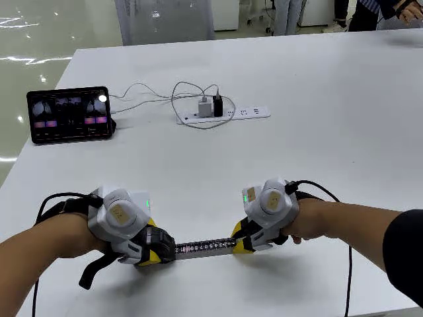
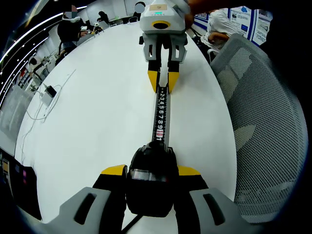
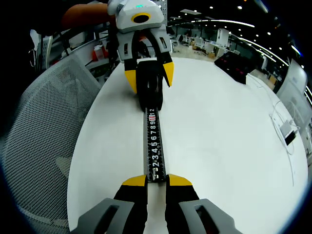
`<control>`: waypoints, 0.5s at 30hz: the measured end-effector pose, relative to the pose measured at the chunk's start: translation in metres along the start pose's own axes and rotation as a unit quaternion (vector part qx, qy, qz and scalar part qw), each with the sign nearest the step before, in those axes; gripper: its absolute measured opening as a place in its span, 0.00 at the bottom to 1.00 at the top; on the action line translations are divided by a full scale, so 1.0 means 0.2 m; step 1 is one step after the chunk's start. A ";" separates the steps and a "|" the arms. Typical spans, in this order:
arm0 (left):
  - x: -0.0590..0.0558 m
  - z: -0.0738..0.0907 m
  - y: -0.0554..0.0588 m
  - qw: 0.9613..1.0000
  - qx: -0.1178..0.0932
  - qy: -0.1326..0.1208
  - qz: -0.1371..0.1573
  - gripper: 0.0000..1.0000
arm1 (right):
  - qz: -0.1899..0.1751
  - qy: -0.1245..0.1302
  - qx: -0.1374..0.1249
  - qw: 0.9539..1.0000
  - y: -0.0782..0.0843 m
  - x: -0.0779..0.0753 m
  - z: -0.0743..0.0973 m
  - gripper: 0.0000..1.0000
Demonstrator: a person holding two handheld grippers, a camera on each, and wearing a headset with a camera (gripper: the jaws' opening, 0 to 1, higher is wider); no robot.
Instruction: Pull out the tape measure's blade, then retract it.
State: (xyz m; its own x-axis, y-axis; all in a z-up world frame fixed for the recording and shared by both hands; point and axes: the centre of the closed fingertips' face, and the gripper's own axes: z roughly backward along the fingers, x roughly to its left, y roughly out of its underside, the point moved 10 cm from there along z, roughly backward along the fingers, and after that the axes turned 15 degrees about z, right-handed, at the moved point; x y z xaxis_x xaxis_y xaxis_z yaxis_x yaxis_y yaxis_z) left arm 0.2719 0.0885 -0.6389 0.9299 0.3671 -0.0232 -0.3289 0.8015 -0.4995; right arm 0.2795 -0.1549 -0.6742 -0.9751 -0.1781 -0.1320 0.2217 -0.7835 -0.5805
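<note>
The table (image 1: 317,132) is left bare to either side, though its near edge lies close beneath the work; the tablet (image 1: 69,114) sits well apart. The case (image 3: 148,83) is clamped in the left gripper (image 2: 151,171), and the tip of the blade (image 3: 154,146) is pinched by the right gripper (image 3: 157,181). The pull-out is judged part done; a straight sideways draw is called for.

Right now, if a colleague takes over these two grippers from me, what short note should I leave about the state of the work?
Left gripper: shut on the tape measure case, low at the white table.
Right gripper: shut on the tip of the blade.
The blade runs straight between the two grippers, with a short stretch out.
Done: pull-out begun.
Left: pull further if wanted, then let the blade retract into the case.
</note>
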 end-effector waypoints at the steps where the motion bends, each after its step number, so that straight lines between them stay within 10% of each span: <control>1: 0.00 0.00 0.00 1.000 0.000 0.000 0.000 0.32 | 0.000 0.000 0.001 1.000 0.00 0.00 0.00 0.09; 15: 0.00 0.00 0.00 1.000 -0.001 -0.001 0.000 0.32 | 0.005 -0.001 0.010 1.000 0.05 0.02 0.04 0.09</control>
State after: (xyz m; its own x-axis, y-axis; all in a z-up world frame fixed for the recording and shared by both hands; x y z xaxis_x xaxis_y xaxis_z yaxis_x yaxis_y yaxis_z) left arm 0.2714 0.0884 -0.6387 0.9297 0.3676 -0.0215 -0.3280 0.8004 -0.5018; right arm 0.2781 -0.1685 -0.6737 -0.9729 -0.1869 -0.1359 0.2311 -0.7930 -0.5637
